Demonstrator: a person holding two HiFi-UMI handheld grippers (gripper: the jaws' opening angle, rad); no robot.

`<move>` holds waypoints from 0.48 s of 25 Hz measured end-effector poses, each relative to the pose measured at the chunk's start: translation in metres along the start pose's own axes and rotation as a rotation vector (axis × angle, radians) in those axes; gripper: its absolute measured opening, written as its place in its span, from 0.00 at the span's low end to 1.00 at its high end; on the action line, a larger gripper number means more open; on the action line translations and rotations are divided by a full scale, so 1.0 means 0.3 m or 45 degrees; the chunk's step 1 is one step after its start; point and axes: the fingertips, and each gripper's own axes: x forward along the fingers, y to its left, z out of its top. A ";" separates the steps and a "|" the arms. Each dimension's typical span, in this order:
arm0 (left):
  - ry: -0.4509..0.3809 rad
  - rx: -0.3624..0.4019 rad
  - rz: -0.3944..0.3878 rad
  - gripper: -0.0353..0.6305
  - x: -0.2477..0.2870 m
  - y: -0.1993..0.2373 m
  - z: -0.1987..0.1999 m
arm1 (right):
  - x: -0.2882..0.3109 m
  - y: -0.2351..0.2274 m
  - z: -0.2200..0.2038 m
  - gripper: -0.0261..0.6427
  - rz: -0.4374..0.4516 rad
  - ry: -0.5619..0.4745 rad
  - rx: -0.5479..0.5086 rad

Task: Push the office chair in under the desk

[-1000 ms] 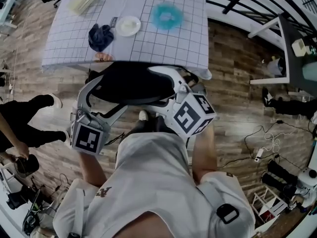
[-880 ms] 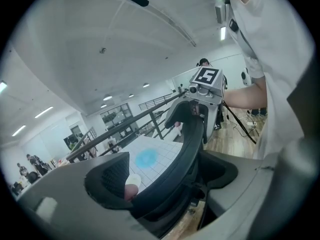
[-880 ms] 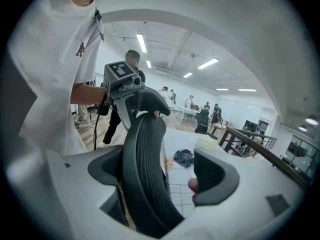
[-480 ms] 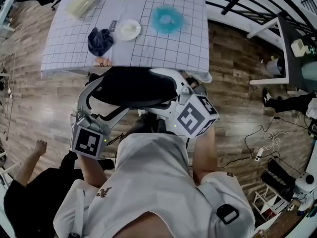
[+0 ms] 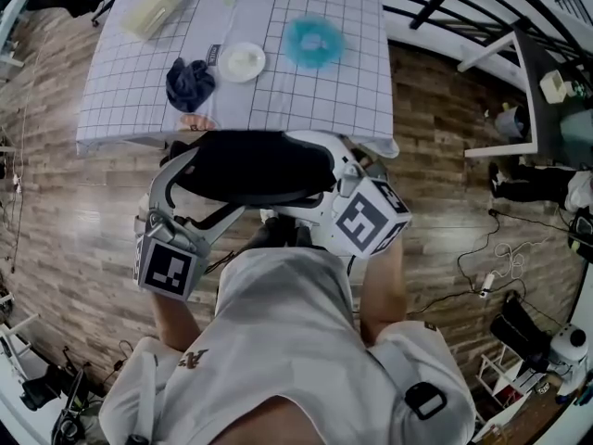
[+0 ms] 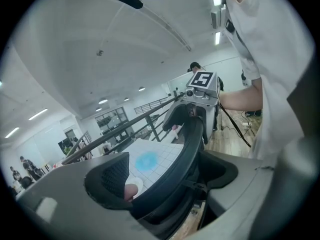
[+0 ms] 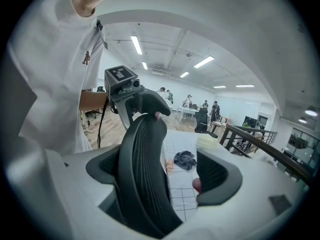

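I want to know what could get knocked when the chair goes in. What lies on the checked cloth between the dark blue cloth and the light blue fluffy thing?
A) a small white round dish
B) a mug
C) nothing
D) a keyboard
A: the head view shows a small white round dish on the checked cloth, between the dark blue cloth and the light blue fluffy thing.

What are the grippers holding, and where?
Nothing gripped: left gripper and right gripper each straddle a side edge of the chair backrest, jaws open; the right's jaws have just been opening.
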 end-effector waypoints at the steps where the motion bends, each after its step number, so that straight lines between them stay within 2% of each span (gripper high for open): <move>1: 0.001 -0.001 -0.004 0.70 -0.004 0.002 -0.003 | 0.004 0.002 0.003 0.71 -0.002 -0.001 0.000; 12: 0.009 0.019 -0.030 0.70 -0.064 -0.017 -0.035 | 0.030 0.060 0.024 0.71 -0.048 0.017 -0.024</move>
